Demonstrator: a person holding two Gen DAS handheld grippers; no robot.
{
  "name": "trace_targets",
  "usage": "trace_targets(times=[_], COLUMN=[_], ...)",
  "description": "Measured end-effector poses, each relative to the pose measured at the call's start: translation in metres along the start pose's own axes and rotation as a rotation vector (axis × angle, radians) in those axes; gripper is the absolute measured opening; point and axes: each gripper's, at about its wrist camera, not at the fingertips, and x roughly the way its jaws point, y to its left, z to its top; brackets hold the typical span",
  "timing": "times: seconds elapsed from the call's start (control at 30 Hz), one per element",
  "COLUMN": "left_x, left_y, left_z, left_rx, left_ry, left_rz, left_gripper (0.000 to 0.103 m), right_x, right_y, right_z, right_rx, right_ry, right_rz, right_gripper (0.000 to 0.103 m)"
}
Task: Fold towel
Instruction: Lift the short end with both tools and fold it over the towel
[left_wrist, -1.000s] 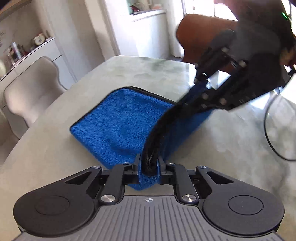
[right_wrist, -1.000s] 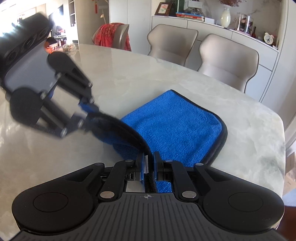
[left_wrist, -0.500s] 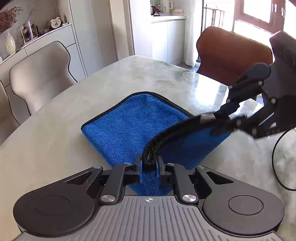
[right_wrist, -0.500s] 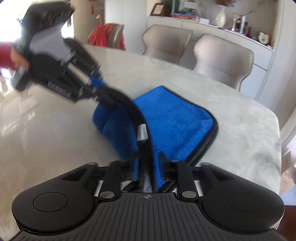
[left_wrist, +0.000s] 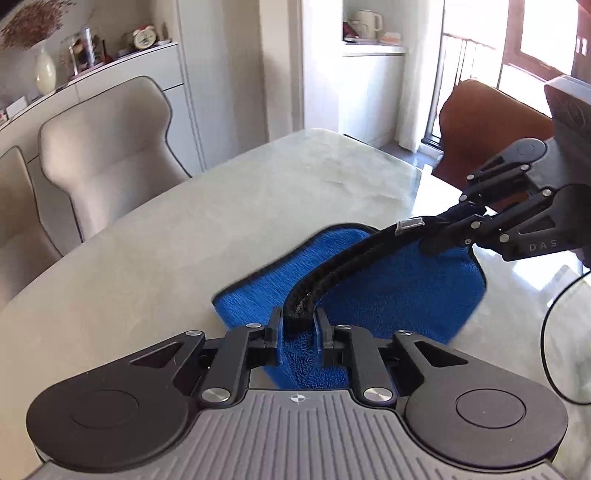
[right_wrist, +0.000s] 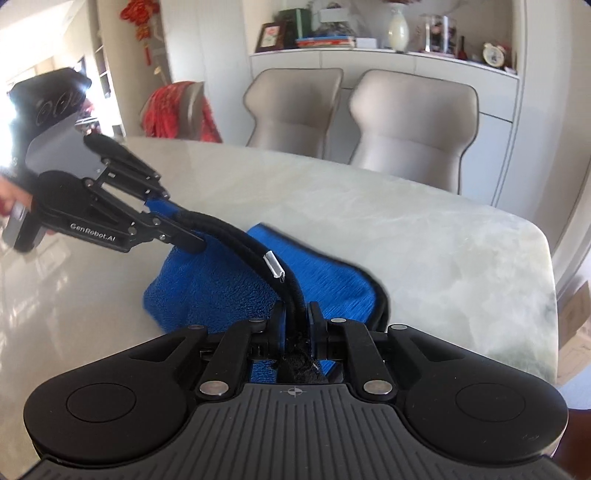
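A blue towel with a black hem lies partly folded on the pale marble table. My left gripper is shut on one corner of the hem. My right gripper is shut on the other corner. The black edge with a small white tag is stretched between them, lifted above the table. The right gripper shows in the left wrist view; the left gripper shows in the right wrist view. The towel's lower part rests on the table.
Two beige chairs stand at the far table edge before a white sideboard. A brown chair stands at the table's end. A black cable loops on the table at right. A chair with red cloth stands far left.
Both grippers have carried the held edge across over the towel, and the lower layer now shows less. The grippers have spread apart and the hem runs tighter between them.
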Motion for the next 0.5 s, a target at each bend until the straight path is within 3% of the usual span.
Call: trace_targets(times=[0.23,0.5], left_x=[0.040,0.053], left_y=[0.020,0.037], left_z=[0.009,0.006], left_rx=[-0.035,-0.112], left_ry=[0.063,0.089], left_rz=[0.025,0.020], left_gripper=[0.017,0.021], right_x=[0.039,0.063], right_y=[-0.025,-0.037], right_z=[0.015,0.021], right_rx=[0.008,0.004], right_ry=[0.063,0.095], right_rz=[-0.004,0.009], right_gripper=[0.011,0.015])
